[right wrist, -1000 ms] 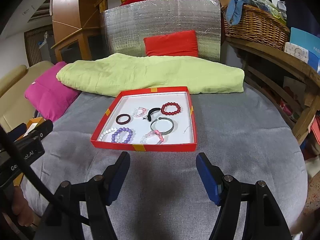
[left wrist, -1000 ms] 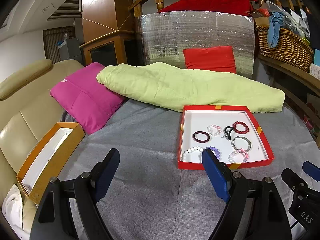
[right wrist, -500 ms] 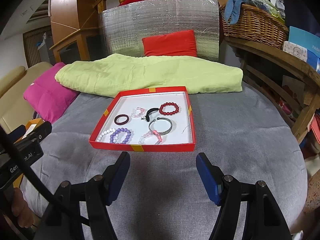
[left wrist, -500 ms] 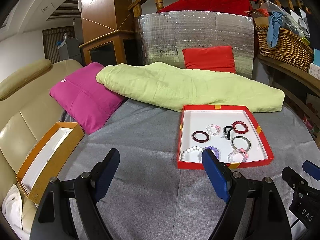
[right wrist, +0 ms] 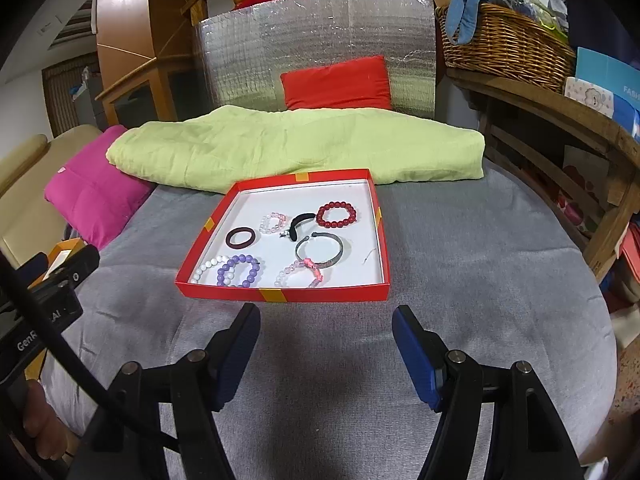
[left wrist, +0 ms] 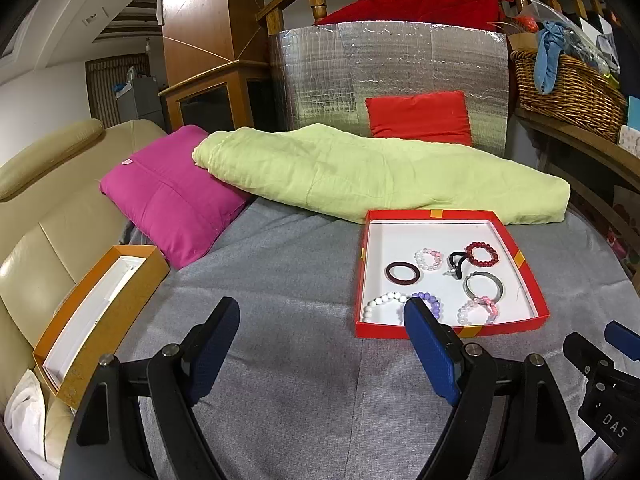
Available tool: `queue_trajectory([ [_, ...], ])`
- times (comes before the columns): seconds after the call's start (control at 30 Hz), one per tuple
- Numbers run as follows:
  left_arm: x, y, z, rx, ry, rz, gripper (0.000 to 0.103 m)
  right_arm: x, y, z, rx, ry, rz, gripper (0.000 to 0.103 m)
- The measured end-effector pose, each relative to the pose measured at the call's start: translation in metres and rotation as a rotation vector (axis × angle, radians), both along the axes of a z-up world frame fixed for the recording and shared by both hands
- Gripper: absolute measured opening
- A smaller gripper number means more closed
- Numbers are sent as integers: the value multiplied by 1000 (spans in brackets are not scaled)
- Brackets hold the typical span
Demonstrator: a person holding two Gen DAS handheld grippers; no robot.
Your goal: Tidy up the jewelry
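A red tray [right wrist: 382, 240] [left wrist: 532, 276] with a white floor lies on the grey cloth and holds several bracelets: a red bead one [right wrist: 336, 213] [left wrist: 482, 254], a dark ring [right wrist: 240, 237] [left wrist: 403, 272], a purple bead one [right wrist: 239, 270], a silver cuff [right wrist: 319, 249] [left wrist: 483, 285], and a pink one [right wrist: 299, 273]. An orange box [left wrist: 100, 316] with a white lining sits at the far left. My left gripper [left wrist: 322, 316] hovers open over the cloth, left of the tray. My right gripper [right wrist: 325, 322] stands open just short of the tray's near edge. Both hold nothing.
A green folded blanket [left wrist: 360, 172] lies behind the tray, with a pink cushion [left wrist: 172, 196] to its left and a red cushion [right wrist: 336, 82] against a silver panel. A wicker basket [right wrist: 504, 44] stands on a wooden shelf at the right. A beige sofa [left wrist: 36, 220] borders the left.
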State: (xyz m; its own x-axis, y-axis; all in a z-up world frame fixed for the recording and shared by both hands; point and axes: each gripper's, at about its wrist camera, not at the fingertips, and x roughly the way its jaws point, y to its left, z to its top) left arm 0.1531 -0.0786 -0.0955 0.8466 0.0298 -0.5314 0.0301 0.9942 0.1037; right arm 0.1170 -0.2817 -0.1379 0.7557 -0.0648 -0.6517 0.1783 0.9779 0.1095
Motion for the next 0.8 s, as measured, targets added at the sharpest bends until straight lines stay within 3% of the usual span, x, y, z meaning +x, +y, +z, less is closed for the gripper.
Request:
queue_trajectory([
  [0.8, 3, 3, -3, -7, 11, 7, 85, 3, 3, -3, -2, 1, -2, 72],
])
